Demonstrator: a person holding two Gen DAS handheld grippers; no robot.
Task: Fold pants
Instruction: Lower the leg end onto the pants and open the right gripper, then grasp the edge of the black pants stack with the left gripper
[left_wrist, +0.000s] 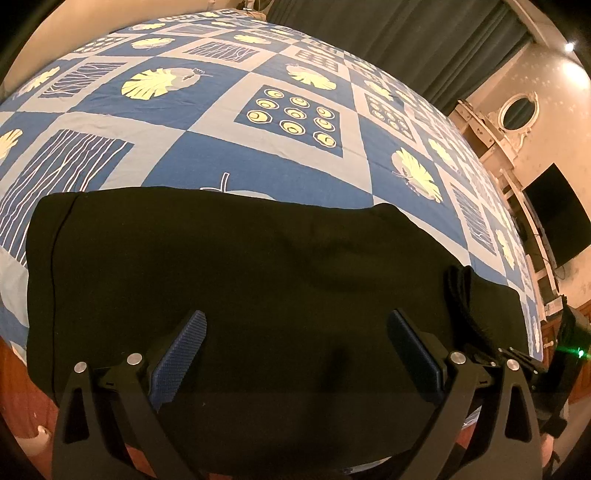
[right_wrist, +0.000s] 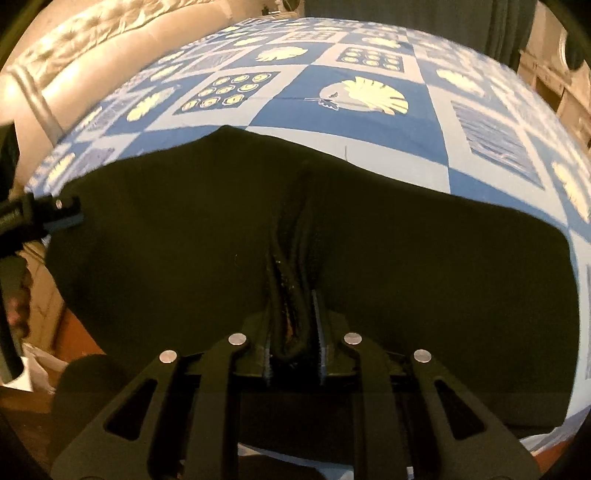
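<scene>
Black pants lie folded on the near part of a bed with a blue and white patterned sheet. My left gripper is open just above the pants, its blue pads wide apart and holding nothing. My right gripper is shut on a bunched ridge of the black pants, with thick folds squeezed between its jaws. The right gripper also shows at the pants' right edge in the left wrist view. The left gripper shows at the left edge of the right wrist view.
A padded beige headboard stands at the bed's left side. Dark curtains hang behind the bed. A white dresser with an oval mirror and a dark screen stand to the right. Wooden floor lies below the bed's near edge.
</scene>
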